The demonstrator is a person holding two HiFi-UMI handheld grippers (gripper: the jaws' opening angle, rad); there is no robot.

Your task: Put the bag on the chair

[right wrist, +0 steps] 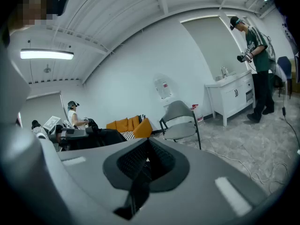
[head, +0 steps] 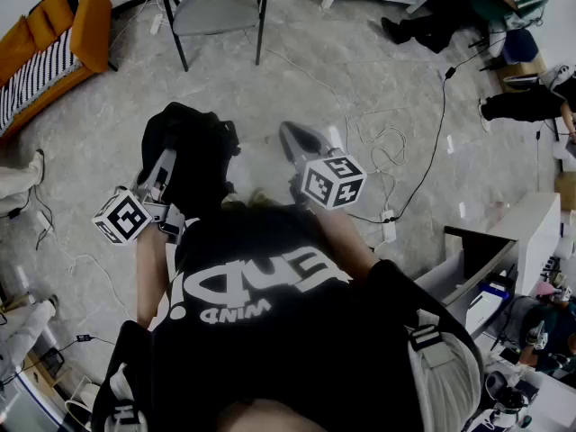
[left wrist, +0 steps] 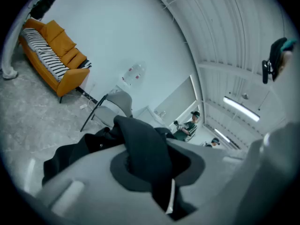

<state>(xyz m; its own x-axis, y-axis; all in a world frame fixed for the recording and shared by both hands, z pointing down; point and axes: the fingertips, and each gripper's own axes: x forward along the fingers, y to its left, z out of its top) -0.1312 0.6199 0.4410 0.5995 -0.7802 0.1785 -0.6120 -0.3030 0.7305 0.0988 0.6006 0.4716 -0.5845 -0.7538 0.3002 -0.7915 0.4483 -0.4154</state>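
The left gripper (left wrist: 150,172) pinches a fold of the black bag (head: 184,156), which hangs above the floor (head: 360,88), well apart from the chair (head: 216,7). It looks soft and floppy (probably light), so grip the cloth tightly. The right gripper (right wrist: 145,168) is closed and empty.

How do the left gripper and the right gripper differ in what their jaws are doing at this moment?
The left gripper's jaws are clamped on a fold of the black bag, while the right gripper's jaws are together with nothing between them. In the head view the black bag drapes over the left gripper's front, whereas the right gripper is bare. Both are grey and point toward the grey chair.
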